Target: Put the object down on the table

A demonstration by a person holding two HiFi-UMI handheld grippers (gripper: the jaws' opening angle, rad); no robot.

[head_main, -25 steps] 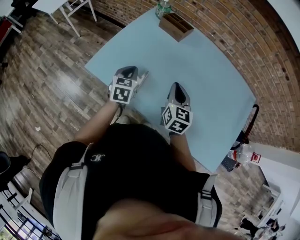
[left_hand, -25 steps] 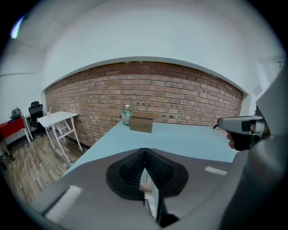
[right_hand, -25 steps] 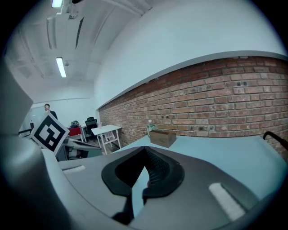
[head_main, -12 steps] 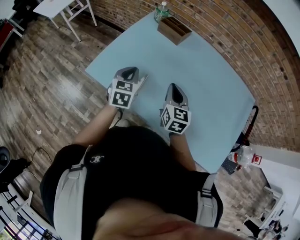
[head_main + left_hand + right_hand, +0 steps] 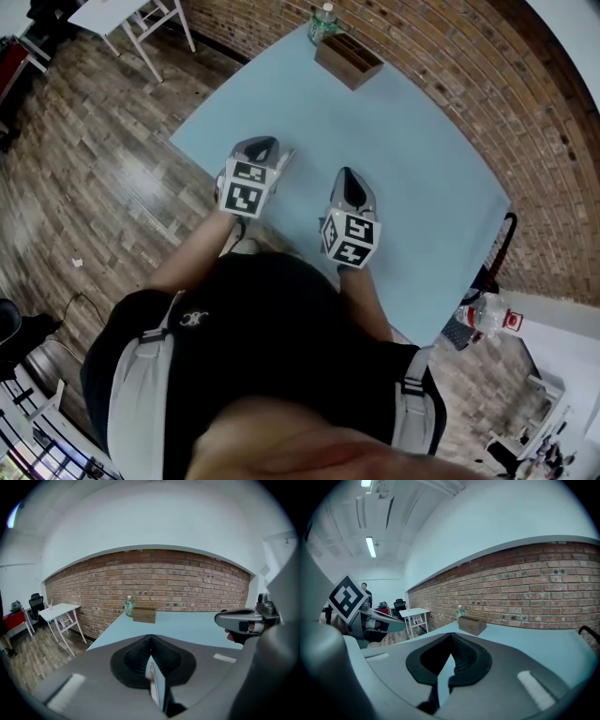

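My left gripper (image 5: 265,143) hovers over the near left part of the light blue table (image 5: 412,159). It is shut on a thin, pale, card-like flat piece (image 5: 157,687), which stands on edge between the jaws in the left gripper view. In the head view a pale sliver (image 5: 285,157) sticks out at that gripper's right side. My right gripper (image 5: 349,176) hangs beside it, a little nearer to me. Its jaws meet at the tips (image 5: 450,636) with nothing between them. Each gripper shows in the other's view: the right gripper (image 5: 243,620) and the left gripper (image 5: 396,624).
A wooden box (image 5: 349,58) and a clear bottle (image 5: 324,19) stand at the table's far end by the brick wall. A white table (image 5: 112,11) stands on the wood floor at the left. Another bottle (image 5: 483,314) stands on a white ledge past the table's right corner.
Almost nothing differs. Both grippers stay over the table's near edge, and the left one still holds the thin piece.
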